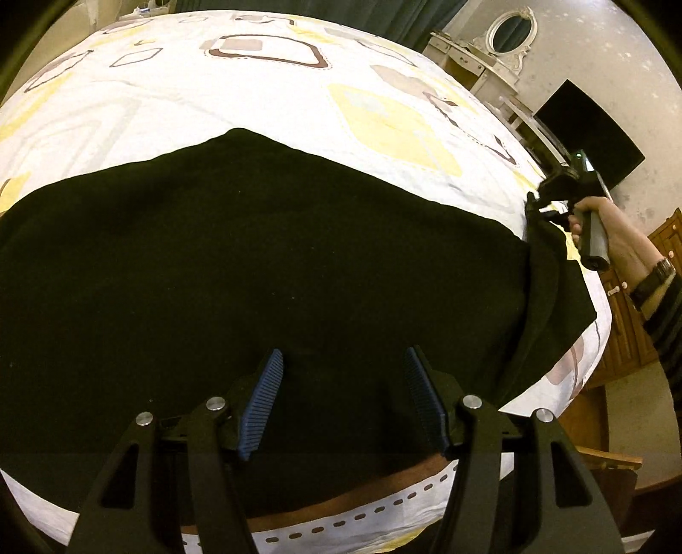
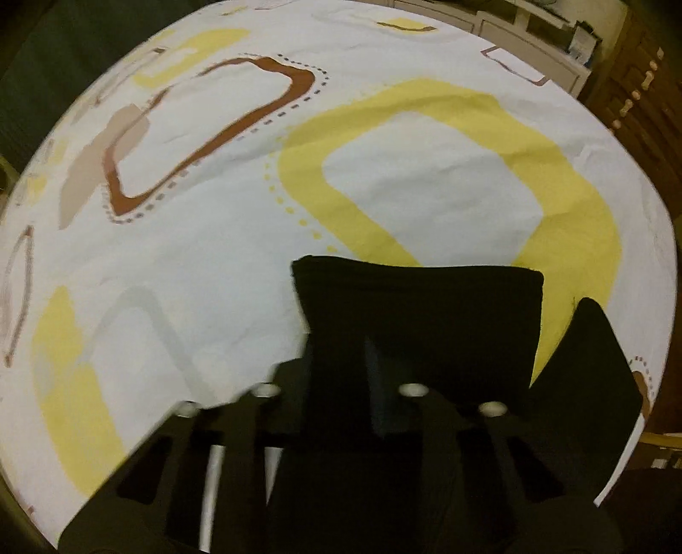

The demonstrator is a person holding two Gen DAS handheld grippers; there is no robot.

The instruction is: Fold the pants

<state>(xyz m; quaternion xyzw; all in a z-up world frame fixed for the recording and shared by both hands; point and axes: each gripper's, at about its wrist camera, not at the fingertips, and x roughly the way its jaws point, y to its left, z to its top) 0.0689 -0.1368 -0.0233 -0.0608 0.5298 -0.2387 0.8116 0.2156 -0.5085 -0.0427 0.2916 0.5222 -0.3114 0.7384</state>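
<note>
The black pants (image 1: 264, 255) lie spread across the near half of a bed, on a white bedsheet (image 1: 238, 98) printed with yellow and brown rounded squares, filling the left wrist view from nine o'clock to three o'clock. Their end at three o'clock is lifted off the sheet and hangs in a fold from the right hand-held gripper (image 1: 538, 203), which is clenched on the cloth; in the right wrist view that same dark fabric juts forward from between its fingers, though blur there hides the pads themselves. The left hand-held gripper (image 1: 343, 394) hovers over the near edge of the pants at six o'clock with its blue ribbed pads (image 1: 261, 402) spread apart and nothing pinched between them. This looks like the start of a fold, one end raised and the other not yet secured. The next move likely calls for the left hand-held gripper to pin or grasp the near edge, so the right can carry its end across toward nine o'clock without dragging the whole garment. Beyond the bed, at one o'clock, stand a white dresser with an oval mirror (image 1: 509, 30) and a dark screen (image 1: 592, 128).
</note>
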